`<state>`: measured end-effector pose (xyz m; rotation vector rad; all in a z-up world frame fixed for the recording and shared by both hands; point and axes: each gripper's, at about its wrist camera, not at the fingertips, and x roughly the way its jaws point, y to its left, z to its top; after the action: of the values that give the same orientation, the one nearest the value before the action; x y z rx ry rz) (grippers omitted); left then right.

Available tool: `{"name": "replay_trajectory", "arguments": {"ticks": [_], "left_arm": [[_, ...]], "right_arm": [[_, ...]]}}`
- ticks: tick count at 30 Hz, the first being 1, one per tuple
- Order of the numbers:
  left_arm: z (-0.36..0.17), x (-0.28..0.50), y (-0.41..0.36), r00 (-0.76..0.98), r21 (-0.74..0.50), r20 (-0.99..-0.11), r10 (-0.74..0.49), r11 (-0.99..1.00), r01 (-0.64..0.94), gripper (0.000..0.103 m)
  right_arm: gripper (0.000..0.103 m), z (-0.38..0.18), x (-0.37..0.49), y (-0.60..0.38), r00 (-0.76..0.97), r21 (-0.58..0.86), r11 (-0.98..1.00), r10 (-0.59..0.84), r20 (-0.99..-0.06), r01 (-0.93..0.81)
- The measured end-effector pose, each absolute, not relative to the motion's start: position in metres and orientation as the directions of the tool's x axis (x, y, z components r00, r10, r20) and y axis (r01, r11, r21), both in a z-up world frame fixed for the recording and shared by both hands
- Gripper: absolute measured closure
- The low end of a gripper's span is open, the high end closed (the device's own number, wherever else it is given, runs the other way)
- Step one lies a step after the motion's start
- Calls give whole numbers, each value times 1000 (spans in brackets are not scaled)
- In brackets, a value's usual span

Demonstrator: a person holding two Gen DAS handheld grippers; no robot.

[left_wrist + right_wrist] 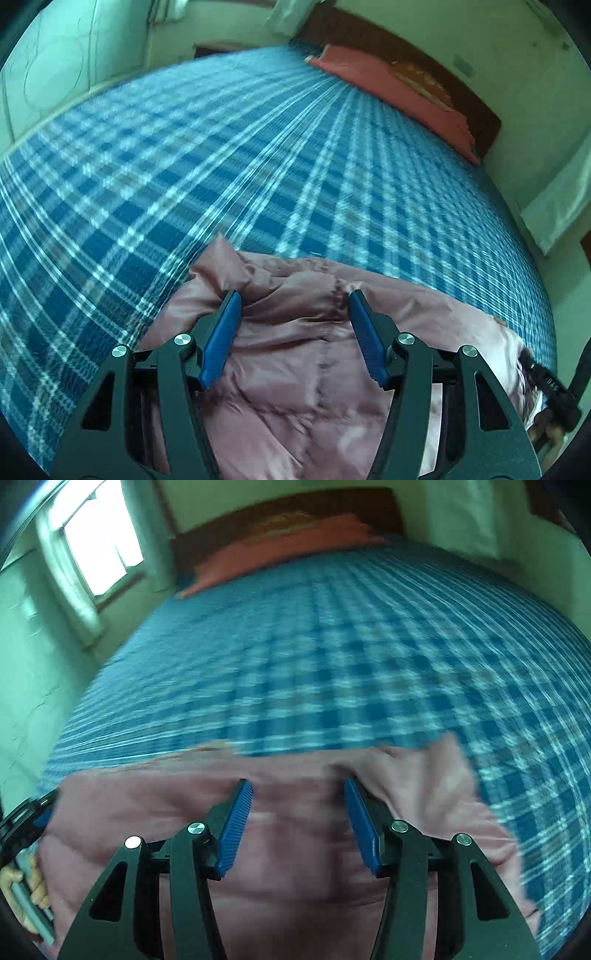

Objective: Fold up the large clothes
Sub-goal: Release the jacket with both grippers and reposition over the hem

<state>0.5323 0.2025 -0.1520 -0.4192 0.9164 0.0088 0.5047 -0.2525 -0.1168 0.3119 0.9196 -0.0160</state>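
A bed with a blue plaid cover (258,155) fills a pale-walled bedroom. At its near edge lies a pink quilted jacket (295,350) — puffy, rumpled. The left gripper (294,304) and right gripper (298,792) hover over it, jaws parted, pads clamping nothing. A salmon pillow (391,96) sits by the far headboard (280,513).

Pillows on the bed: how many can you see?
1. A pink pillow lies at the far end of the plaid bedspread, against the dark headboard. Blur could hide a second one.
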Motion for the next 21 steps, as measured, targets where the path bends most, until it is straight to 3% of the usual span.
{"name": "replay_trajectory", "arguments": {"ticks": [3, 6, 12, 21], "left_arm": [[-161, 539, 199, 608, -346, -776, -170, 920, -184, 41], [-158, 545, 184, 595, -270, -793, -128, 950, -155, 38], [-138, 517, 217, 620, -441, -748, -238, 876, -195, 36], [-129, 396, 291, 673, -571, -706, -222, 740, -355, 35]], "right_arm": [[51, -140, 507, -283, 587, 391, 896, 203, -784, 213], [51, -139, 503, -290, 602, 408, 888, 210, -771, 213], [49, -111, 467, -324, 656, 418, 872, 161, -738, 256], [48, -99, 326, -394, 670, 470, 813, 137, -730, 345]]}}
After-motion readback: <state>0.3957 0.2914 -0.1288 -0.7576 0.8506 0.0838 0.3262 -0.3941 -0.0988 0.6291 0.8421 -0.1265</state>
